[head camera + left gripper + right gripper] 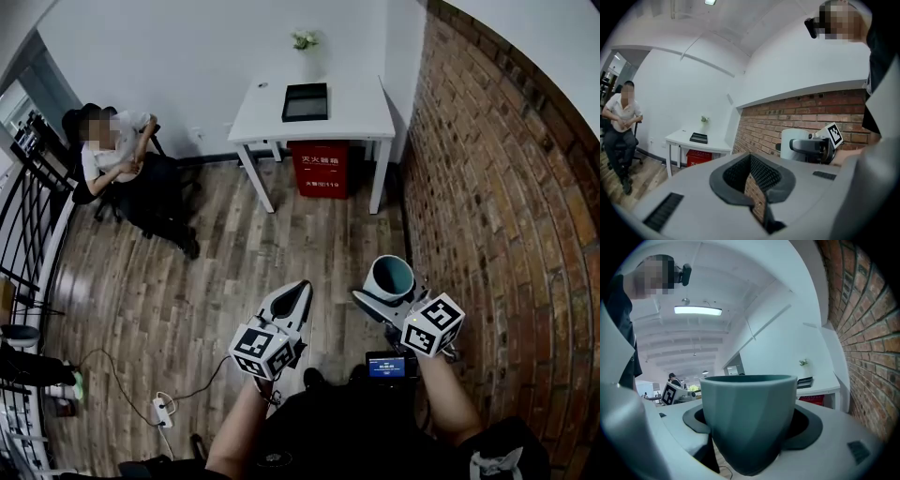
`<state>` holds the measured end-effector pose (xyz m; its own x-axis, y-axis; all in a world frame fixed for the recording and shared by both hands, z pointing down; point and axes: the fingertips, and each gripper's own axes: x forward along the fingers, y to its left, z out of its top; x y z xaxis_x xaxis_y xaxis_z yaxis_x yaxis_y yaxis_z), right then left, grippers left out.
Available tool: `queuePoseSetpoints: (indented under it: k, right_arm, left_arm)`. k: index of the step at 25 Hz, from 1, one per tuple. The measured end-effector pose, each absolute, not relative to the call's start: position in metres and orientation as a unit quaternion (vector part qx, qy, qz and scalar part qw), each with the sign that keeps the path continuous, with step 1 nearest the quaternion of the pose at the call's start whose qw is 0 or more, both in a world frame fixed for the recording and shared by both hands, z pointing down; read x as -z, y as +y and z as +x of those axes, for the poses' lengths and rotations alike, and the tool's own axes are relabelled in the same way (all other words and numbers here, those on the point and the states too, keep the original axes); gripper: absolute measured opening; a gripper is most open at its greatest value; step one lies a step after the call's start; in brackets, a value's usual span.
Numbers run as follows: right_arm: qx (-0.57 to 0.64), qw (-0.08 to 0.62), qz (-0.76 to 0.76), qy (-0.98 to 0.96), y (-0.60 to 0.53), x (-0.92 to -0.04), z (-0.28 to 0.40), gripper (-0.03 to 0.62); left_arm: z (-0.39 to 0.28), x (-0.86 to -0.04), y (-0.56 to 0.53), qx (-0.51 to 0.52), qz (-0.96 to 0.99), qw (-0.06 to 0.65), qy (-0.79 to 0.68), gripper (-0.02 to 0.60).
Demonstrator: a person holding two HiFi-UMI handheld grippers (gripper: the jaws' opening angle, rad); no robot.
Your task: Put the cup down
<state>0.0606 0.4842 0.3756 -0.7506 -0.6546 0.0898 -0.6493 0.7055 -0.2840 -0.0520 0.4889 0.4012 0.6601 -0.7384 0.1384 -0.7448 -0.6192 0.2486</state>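
A teal cup (749, 420) with a white outside (388, 278) stands upright between the jaws of my right gripper (386, 292), which is shut on it, held in the air above the wooden floor near the brick wall. In the left gripper view the same cup (793, 143) shows pale against the bricks. My left gripper (292, 302) hangs beside it to the left, shut with nothing between its jaws (752, 180). A white table (361, 112) stands ahead by the far wall.
On the table lie a black tray (306, 101) and a small plant (304, 40); a red box (321, 169) sits under it. A seated person (122, 159) is at the left. A brick wall (506, 216) runs along the right. A power strip (164, 410) and cable lie on the floor.
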Motion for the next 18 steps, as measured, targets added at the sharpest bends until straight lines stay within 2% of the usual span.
queuePoseSetpoints:
  k: [18]
  right_arm:
    - [0.178, 0.027, -0.36, 0.915, 0.484, -0.378, 0.078, 0.405]
  left_arm:
    - [-0.043, -0.402, 0.489, -0.013, 0.9, 0.146, -0.41, 0.008]
